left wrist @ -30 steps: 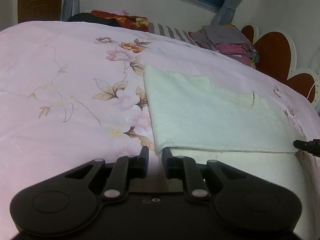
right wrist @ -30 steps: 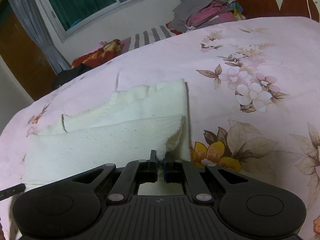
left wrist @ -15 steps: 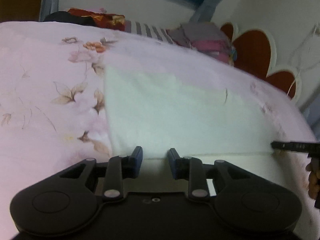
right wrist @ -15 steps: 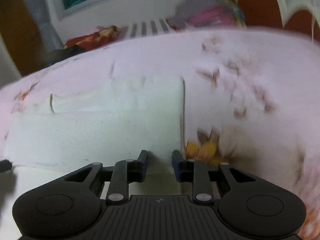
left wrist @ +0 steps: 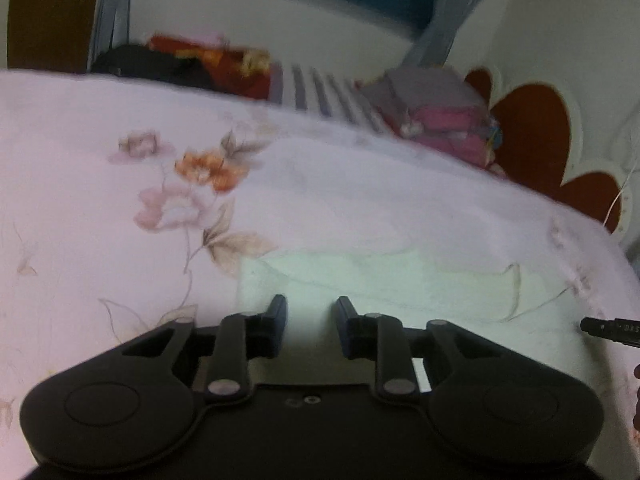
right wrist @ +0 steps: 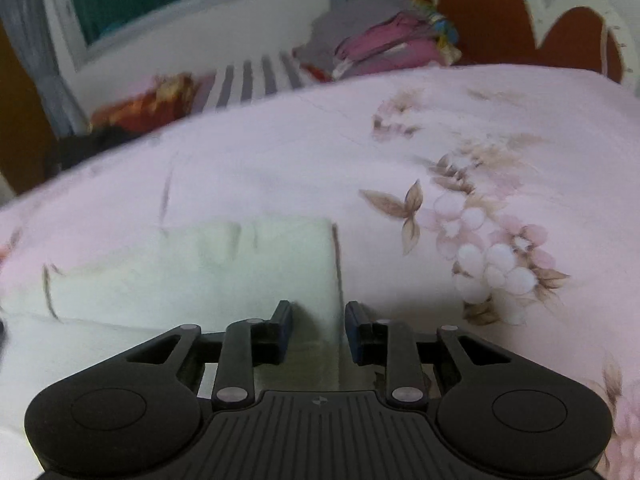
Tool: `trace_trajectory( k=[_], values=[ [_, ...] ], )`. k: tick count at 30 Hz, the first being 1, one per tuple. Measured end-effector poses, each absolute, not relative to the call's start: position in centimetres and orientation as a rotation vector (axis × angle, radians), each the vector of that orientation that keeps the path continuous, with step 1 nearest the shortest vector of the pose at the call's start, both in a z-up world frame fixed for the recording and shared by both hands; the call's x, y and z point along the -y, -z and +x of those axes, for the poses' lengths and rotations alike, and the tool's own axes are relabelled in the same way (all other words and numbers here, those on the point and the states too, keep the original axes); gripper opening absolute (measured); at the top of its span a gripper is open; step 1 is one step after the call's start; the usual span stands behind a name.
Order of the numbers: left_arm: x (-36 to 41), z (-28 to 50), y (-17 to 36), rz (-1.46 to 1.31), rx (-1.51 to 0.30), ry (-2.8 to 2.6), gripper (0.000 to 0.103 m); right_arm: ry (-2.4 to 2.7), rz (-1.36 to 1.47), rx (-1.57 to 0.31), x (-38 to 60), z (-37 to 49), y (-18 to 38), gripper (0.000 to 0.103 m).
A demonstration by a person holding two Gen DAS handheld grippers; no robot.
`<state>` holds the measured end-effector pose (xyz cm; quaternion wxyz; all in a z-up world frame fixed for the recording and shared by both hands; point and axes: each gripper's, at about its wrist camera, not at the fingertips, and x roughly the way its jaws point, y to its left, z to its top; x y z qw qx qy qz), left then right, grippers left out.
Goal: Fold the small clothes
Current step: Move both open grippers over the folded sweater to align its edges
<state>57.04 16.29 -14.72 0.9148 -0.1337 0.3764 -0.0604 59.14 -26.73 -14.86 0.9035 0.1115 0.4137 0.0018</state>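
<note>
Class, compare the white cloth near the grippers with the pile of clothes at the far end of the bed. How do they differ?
The white cloth is a single pale piece; the pile of clothes mixes grey and pink. The cloth lies flat and low on the pink sheet, while the pile is heaped high beside the headboard. Both rest on the bed, ungripped.

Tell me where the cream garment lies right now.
The cream garment lies flat on the pink floral bedspread, just ahead of both open grippers, in both wrist views.

A bed (left wrist: 360, 184) with a pink floral sheet (right wrist: 500, 128) carries a folded cream cloth (right wrist: 192, 272) lying flat on it. At its far edge sit a stack of clothes (right wrist: 384, 44), a striped fabric (left wrist: 324, 96) and a red patterned bundle (left wrist: 208, 56).
</note>
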Motion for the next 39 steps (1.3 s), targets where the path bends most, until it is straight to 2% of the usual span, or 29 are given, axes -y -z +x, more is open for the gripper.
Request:
trace_trajectory(
  k=[1,2,3,5,6,7,9,12,18,23,26,29,31,35,39],
  values=[
    [-15.5,56.4,14.2,-0.289,-0.755,0.158,0.029,-0.005,0.231,-0.806,26.3,58.5,14.1,0.032],
    [-14.0,56.0,13.8,-0.283,-0.751,0.208,0.032,-0.020,0.244,-0.779,25.5,58.1,13.6,0.044],
    [-12.5,56.0,13.6,-0.254,-0.751,0.243,0.034,-0.056,0.251,-0.774,24.2,57.9,13.2,0.066],
    [-8.9,55.9,13.4,-0.172,-0.759,0.301,0.039,-0.177,0.215,-0.773,20.6,57.8,13.1,0.066],
    [-7.4,55.9,13.6,-0.133,-0.767,0.315,0.039,-0.214,0.198,-0.782,19.0,57.8,13.3,0.064],
    [-6.1,55.8,13.8,-0.090,-0.777,0.318,0.039,-0.259,0.188,-0.799,17.5,58.0,13.7,0.054],
    [-4.3,55.6,14.4,-0.002,-0.800,0.302,0.039,-0.298,0.162,-0.833,15.5,58.3,14.7,0.050],
    [-5.9,54.6,15.5,-0.003,-0.813,0.267,0.039,-0.317,0.122,-0.862,15.6,58.5,15.8,0.050],
    [-11.4,51.0,14.9,0.044,-0.784,0.140,0.037,-0.086,0.150,-0.881,23.5,57.3,16.3,0.050],
    [-9.5,48.7,13.0,-0.007,-0.741,0.214,0.039,-0.140,0.190,-0.827,22.7,56.2,14.5,0.050],
    [-8.3,48.3,14.6,0.017,-0.808,0.219,0.038,-0.160,0.133,-0.894,21.1,55.9,15.6,0.050],
    [-8.5,47.3,14.0,0.012,-0.801,0.216,0.039,-0.128,0.118,-0.897,21.2,54.9,15.8,0.050],
    [-8.8,46.8,13.6,0.008,-0.794,0.227,0.043,-0.124,0.142,-0.856,21.9,53.8,14.5,0.050],
    [-8.7,45.6,13.4,0.038,-0.783,0.215,0.061,-0.115,0.201,-0.828,23.7,50.4,13.2,0.050],
    [-8.9,43.9,13.3,0.058,-0.783,0.221,0.068,-0.067,0.262,-0.837,25.5,46.7,12.1,0.050]
  ],
)
